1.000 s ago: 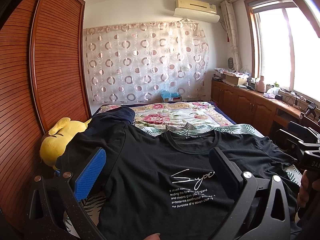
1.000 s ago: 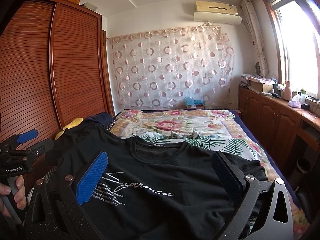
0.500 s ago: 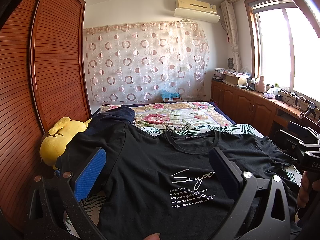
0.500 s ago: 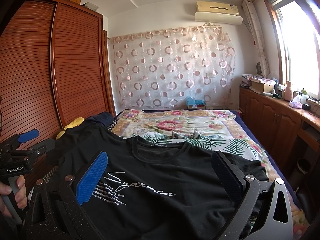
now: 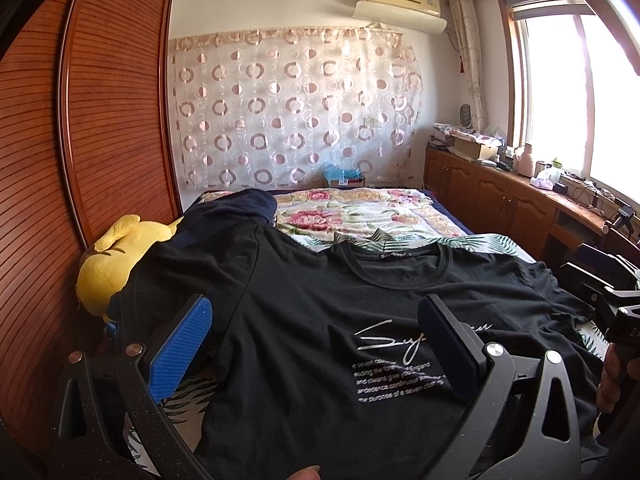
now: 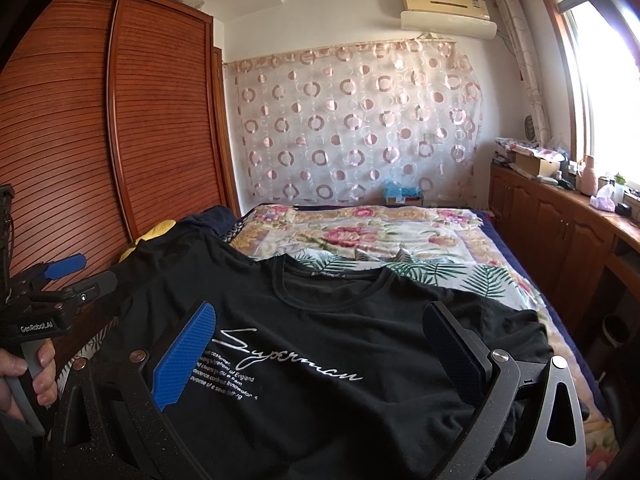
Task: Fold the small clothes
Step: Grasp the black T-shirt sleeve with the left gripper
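Well, both the left gripper [image 5: 316,320] and right gripper [image 6: 320,328] gape wide above the black T-shirt [image 5: 304,320].

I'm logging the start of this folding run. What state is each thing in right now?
Black T-shirt: spread flat on the bed, front up, unfolded.
Left gripper: open, fingers wide, holding nothing.
Right gripper: open, above the shirt, holding nothing.
Floral quilt: laid out behind the shirt.
Yellow plush toy: lying by the wardrobe, partly under dark cloth.
Wardrobe doors: closed.
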Motion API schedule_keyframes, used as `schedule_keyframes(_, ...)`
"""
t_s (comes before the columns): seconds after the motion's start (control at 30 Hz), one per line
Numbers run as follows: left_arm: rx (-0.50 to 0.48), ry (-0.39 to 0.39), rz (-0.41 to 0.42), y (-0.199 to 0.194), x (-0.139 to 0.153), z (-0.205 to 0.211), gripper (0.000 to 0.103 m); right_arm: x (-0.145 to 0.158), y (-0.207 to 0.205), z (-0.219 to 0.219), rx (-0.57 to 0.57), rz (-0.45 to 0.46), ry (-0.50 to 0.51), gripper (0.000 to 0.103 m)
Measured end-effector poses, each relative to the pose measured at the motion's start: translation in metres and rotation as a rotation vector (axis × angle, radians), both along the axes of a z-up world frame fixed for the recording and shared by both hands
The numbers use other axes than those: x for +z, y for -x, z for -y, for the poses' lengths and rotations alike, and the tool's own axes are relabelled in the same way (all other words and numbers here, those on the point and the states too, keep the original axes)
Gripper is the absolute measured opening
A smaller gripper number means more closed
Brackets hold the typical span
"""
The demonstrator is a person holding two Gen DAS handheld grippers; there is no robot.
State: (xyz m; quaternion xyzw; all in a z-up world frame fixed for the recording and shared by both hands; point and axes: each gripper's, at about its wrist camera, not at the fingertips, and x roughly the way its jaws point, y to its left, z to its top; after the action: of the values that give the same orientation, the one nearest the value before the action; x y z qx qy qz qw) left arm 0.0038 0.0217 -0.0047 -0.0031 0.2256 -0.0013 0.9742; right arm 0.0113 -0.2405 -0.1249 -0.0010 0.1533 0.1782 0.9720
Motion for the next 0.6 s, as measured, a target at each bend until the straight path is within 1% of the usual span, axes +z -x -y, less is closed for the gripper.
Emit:
schedule_keyframes(0.17,0.014,0.002,-0.023,-0.002,-0.012,-0.013,0.103,-0.004,-0.004,0.0,0.026,-0.026,0.012,0.103)
schedule_keyframes(0.37,0.048,0.017,-0.057,-0.006,-0.03,-0.04,0.103,-0.009,-0.013,-0.001,0.06,-0.075,0.023,0.103)
schedule_keyframes(0.6,0.061,0.026,-0.081,-0.004,-0.044,-0.068,0.103,-0.01,-0.02,0.0,0.089,-0.121,0.041,0.103)
